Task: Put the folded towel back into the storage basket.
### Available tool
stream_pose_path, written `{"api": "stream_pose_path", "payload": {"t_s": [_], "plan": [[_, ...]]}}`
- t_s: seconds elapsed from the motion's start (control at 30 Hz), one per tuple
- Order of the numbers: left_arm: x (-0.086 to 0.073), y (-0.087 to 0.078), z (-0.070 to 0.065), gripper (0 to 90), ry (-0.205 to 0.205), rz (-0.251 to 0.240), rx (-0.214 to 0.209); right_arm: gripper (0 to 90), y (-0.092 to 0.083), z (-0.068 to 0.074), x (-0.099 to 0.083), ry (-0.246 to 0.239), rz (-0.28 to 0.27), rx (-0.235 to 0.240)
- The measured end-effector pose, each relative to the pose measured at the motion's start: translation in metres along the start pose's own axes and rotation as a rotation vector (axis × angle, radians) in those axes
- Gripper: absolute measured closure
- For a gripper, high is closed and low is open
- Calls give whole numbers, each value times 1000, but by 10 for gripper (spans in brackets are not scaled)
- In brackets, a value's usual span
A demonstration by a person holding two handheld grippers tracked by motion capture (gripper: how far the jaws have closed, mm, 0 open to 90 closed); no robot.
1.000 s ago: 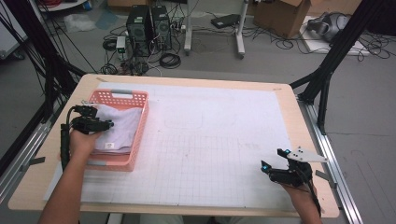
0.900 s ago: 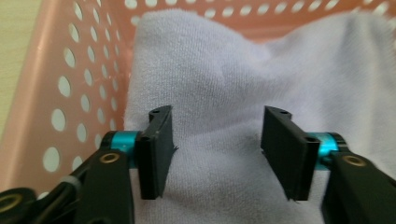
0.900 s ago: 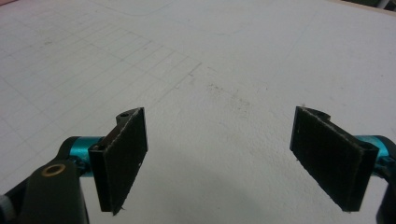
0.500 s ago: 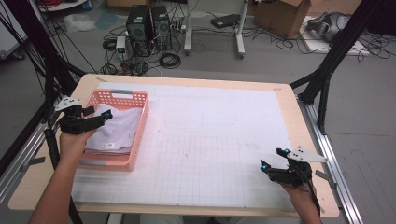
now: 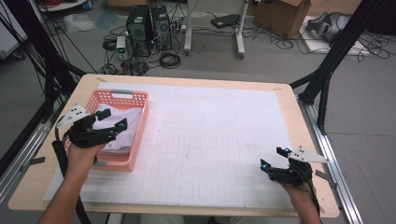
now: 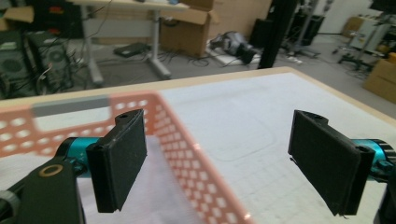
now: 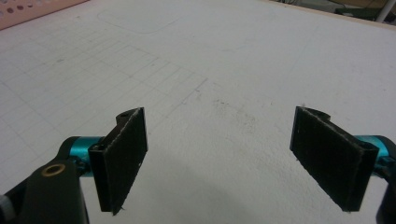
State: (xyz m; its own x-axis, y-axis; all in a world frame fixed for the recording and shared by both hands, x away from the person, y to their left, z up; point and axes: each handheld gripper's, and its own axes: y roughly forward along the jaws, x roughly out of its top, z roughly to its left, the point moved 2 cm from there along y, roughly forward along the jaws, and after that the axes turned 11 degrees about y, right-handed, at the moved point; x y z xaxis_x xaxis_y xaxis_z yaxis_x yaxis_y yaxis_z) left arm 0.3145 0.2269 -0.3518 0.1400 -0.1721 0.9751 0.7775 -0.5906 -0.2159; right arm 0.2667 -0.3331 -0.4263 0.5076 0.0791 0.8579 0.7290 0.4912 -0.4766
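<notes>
Hovering over basket (image 5: 136, 128) rim, L gripper (image 5: 108, 121) just opened, empty; R gripper (image 5: 273, 158) open, mat (image 5: 215, 140) free.

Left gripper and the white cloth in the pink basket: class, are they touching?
Apart. The left gripper view shows the left gripper with jaws wide open above the white cloth, nothing between them.
</notes>
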Motion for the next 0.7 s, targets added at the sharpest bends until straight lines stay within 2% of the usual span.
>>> {"api": "stream_pose_path", "payload": {"t_s": [0.03,0.13,0.17,0.2,0.23,0.27,0.3,0.33,0.37,0.47,0.53,0.6,0.63,0.7], "plan": [[0,0,0,199,0,0,0,176,0,0,0,0,0,0],[1,3,-18,199,13,-14,-45,176,0,0,0,-5,-4,-1],[2,6,-29,199,20,-32,-70,176,0,1,0,-7,-6,0],[2,6,-29,199,20,-32,-70,176,0,1,0,-8,-6,-1],[2,9,-40,199,25,-45,-94,176,0,1,0,-9,-8,-2],[2,9,-40,199,25,-45,-94,176,0,0,0,-10,-10,-3],[3,11,-45,199,36,-46,-98,176,0,0,0,-13,-12,-4],[4,15,-56,199,51,-49,-119,176,0,0,0,-12,-13,-5],[4,15,-56,199,51,-49,-119,176,0,0,0,-11,-15,-4],[4,24,-73,201,88,-47,-142,175,-1,0,0,-7,-17,-5],[1,31,-82,201,86,-52,-167,176,-1,0,0,-11,-22,-3],[-2,37,-91,203,106,-44,-186,176,-1,0,-1,-16,-24,-5],[-5,44,-100,203,112,-41,-199,176,0,0,-1,-18,-26,-3],[-8,47,-105,204,117,-41,-207,176,-1,0,-1,-22,-28,-5]]}}
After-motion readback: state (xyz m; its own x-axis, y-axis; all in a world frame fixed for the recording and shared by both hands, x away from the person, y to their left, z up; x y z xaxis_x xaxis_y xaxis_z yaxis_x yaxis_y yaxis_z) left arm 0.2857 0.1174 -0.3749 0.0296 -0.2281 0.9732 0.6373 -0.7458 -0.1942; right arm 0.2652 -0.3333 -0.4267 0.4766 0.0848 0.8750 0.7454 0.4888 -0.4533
